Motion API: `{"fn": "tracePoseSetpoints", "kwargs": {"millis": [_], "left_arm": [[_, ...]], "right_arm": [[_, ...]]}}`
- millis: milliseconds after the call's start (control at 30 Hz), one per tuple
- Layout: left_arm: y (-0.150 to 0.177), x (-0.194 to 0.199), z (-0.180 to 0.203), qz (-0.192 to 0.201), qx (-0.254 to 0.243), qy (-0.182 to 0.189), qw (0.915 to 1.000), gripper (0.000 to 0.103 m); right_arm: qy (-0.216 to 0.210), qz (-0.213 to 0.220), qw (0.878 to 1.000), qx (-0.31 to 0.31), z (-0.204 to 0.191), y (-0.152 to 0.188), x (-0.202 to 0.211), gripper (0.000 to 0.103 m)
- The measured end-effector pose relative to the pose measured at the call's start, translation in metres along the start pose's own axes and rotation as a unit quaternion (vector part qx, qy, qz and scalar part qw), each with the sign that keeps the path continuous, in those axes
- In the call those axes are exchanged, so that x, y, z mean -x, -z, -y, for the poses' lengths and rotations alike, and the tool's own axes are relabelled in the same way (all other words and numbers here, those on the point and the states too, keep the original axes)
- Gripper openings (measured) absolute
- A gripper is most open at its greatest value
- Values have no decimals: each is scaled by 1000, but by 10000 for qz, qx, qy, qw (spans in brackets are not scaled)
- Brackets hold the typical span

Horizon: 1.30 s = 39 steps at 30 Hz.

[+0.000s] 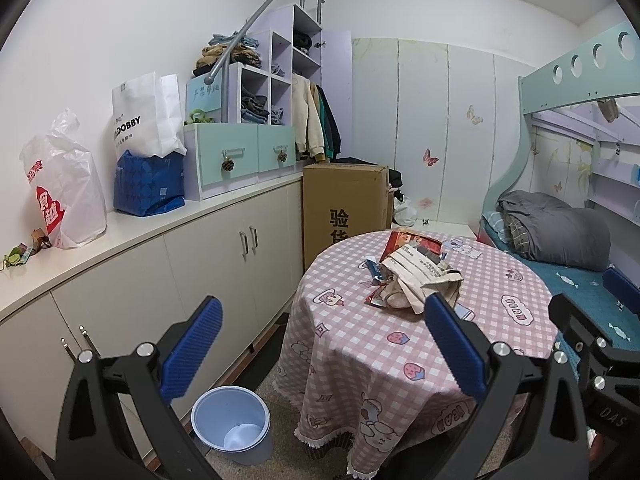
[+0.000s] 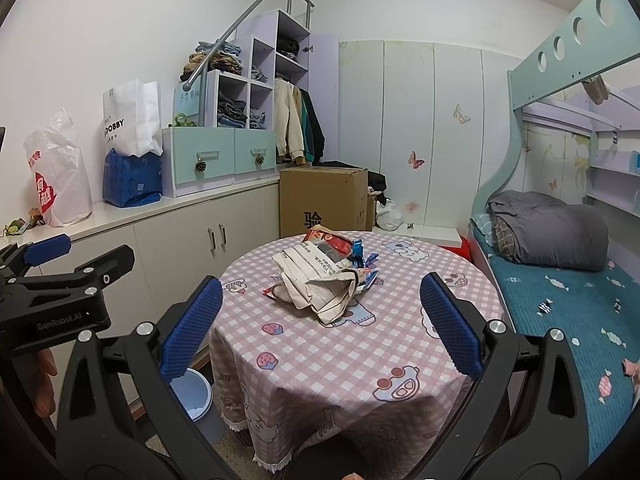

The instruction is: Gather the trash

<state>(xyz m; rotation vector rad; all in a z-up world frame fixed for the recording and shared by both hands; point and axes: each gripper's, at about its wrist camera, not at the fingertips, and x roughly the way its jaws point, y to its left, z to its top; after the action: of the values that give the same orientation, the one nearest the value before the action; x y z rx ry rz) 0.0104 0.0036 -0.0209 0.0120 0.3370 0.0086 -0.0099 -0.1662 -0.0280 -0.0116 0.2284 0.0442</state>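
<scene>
A round table with a pink checked cloth (image 1: 400, 344) (image 2: 340, 352) holds a heap of trash: a crumpled cream canvas bag (image 1: 420, 280) (image 2: 320, 280), a red snack packet (image 1: 412, 244) (image 2: 328, 238) and small blue and red wrappers (image 1: 374, 270) (image 2: 362, 258). A pale blue bin (image 1: 232, 420) (image 2: 196, 396) stands on the floor left of the table, partly hidden in the right wrist view. My left gripper (image 1: 324, 340) is open, short of the table, with nothing between its blue pads. My right gripper (image 2: 320, 320) is open too, facing the heap from a distance.
A long white cabinet (image 1: 160, 264) runs along the left wall with plastic and paper bags (image 1: 72, 188) on top. A tall cardboard box (image 1: 344, 208) stands behind the table. A bunk bed (image 2: 560, 280) with a grey quilt lies to the right.
</scene>
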Motion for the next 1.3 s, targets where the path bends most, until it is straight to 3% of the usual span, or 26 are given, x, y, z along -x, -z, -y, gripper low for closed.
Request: {"fn": "tracePoseSetpoints", "kwargs": {"millis": [1300], "left_arm": [[-1,-1,-4,-157,11,-62,9999,99]], "right_arm": [[-84,-205,9998,12,-3,4,-6,97]]}}
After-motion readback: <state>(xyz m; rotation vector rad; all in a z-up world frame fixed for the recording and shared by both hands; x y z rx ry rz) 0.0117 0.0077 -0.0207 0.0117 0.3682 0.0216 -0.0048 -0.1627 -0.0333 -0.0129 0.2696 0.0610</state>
